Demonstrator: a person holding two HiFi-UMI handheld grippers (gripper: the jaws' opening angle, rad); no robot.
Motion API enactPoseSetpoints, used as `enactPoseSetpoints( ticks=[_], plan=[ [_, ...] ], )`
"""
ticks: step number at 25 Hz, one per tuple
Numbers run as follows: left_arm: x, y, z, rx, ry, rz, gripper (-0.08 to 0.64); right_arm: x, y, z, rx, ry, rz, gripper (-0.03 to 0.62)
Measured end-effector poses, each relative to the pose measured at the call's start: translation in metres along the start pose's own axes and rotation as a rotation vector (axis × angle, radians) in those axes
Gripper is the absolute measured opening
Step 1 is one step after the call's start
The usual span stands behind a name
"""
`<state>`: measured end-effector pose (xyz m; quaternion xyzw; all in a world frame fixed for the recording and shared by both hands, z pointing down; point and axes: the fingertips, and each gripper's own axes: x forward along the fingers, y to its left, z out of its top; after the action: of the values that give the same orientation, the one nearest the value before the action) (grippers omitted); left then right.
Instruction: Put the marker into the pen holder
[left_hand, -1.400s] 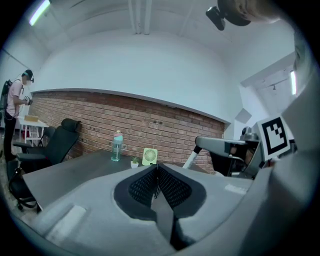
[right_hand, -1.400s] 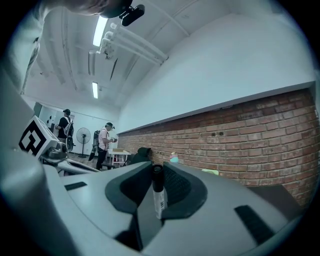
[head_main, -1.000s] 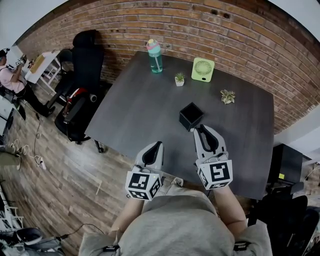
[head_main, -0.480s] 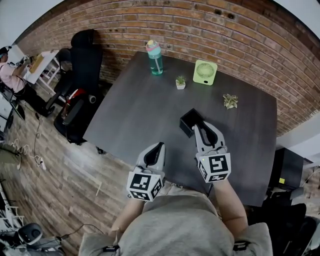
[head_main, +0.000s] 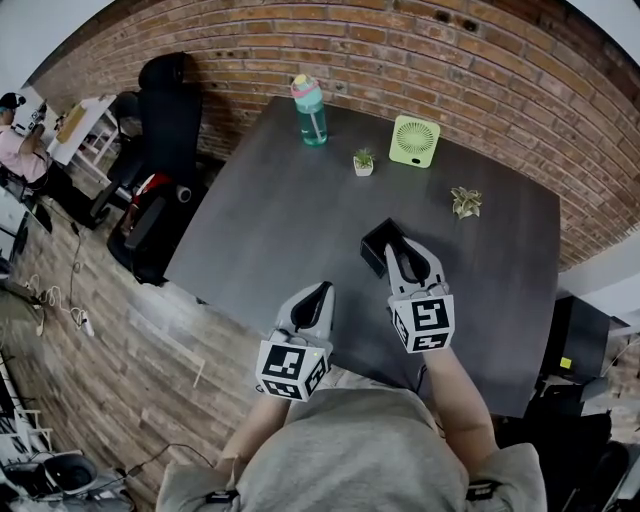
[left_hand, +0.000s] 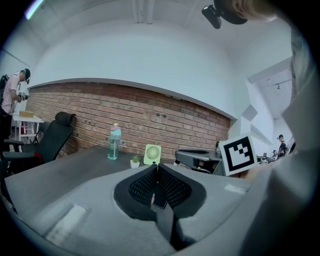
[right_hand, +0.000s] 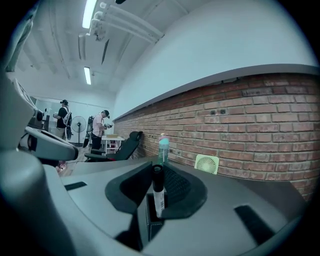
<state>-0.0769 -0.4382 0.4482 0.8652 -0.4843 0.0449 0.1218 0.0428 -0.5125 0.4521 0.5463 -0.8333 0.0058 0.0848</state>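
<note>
While I watch the right gripper view, the right gripper (right_hand: 159, 171) has the marker (right_hand: 158, 196) pinched between its jaws. The jaws stand part-way apart and close on the barrel. The marker stands upright, black cap on top and white body below. Its lower end shows against the open top of the black pen holder (right_hand: 149, 222) straight beneath it. I cannot tell whether the tip has passed below the rim.

From the head view, the right gripper (head_main: 401, 246) reaches out over the pen holder (head_main: 376, 247), and its jaw tips overlap the holder's right side. The holder sits on the dark tabletop (head_main: 270, 220), right of the middle and nearer the near edge than the far one.

My left gripper (head_main: 318, 291) hangs over the tabletop's near edge, left of the right one and apart from the holder. In the left gripper view, the left gripper (left_hand: 156, 169) has its jaws pressed together at the tips with nothing between them.

Along the far edge, by the brick wall, stand a teal bottle (head_main: 309, 110), a small potted plant (head_main: 364, 162) and a green fan (head_main: 414, 140). A second little plant (head_main: 465, 202) sits toward the right edge.
</note>
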Motion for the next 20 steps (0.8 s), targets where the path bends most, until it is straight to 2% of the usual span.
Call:
enactPoseSetpoints(
  ticks=[20],
  plan=[
    [0.016,0.004,-0.003,0.009,0.026,-0.010,0.021,0.027,-0.005,-0.055,0.021,0.121,-0.002,0.071]
  ],
)
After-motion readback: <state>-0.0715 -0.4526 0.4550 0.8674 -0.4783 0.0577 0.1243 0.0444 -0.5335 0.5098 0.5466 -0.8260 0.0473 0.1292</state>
